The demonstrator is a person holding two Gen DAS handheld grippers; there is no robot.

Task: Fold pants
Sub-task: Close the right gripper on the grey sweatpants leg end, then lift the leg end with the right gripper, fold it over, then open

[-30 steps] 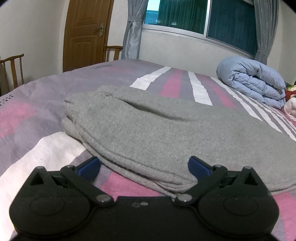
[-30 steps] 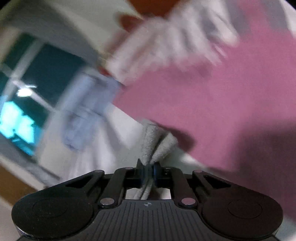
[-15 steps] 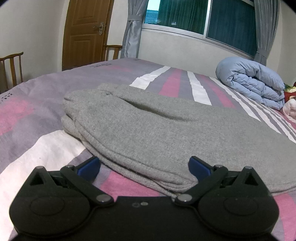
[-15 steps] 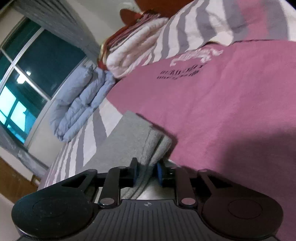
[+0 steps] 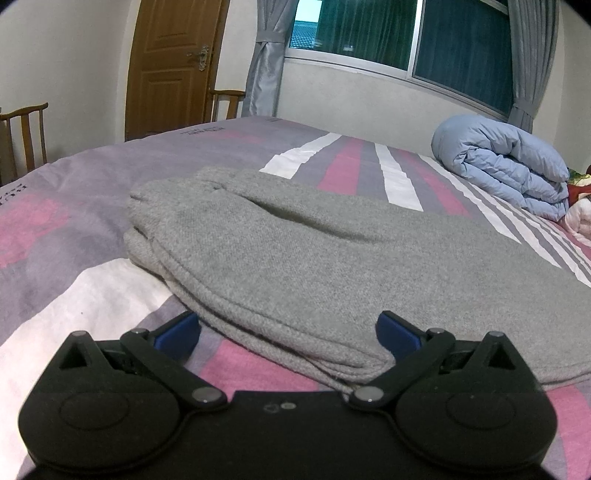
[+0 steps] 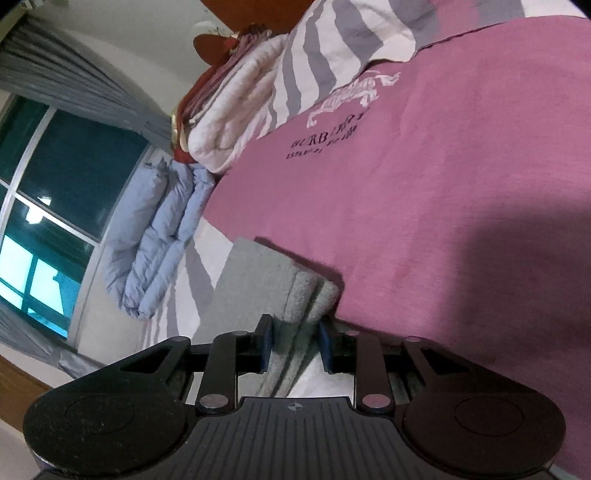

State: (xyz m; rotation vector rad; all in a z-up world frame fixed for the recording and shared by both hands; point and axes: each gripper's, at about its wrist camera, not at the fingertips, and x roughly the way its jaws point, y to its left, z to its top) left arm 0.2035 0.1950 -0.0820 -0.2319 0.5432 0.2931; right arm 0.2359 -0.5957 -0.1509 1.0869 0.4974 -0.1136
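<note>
A bedroom holds a bed (image 5: 92,206) covered by a spread striped in purple, pink and white, and all the things lie on it. Nearest in the left wrist view, the left hand-held gripper (image 5: 288,332) hovers low over the spread with its blue pads spread wide; the near folded edge of the grey pants (image 5: 295,258) lies between the pads without being pinched. The pants rest flat across the middle of the bed, folded into stacked layers, with a shallow crease running over the top layer. In the right wrist view, which is rolled to one side, the right hand-held gripper (image 6: 295,341) has its jaws part open around the thick folded end of the pants (image 6: 295,295); the cloth sits between the blue pads, and a narrow gap shows beside each pad. Just past that end spreads a large pink panel of the cover, printed with a white emblem and dark lettering (image 6: 325,138) that begins "BURB"; the rest is too blurred to read. Farther off, a rolled light-blue quilt (image 5: 506,166) lies near the window (image 5: 406,33), beside a pile of white and red bedding (image 6: 229,122). Grey curtains (image 5: 266,59), a brown door (image 5: 170,62) and wooden chairs (image 5: 26,136) stand at the back.
</note>
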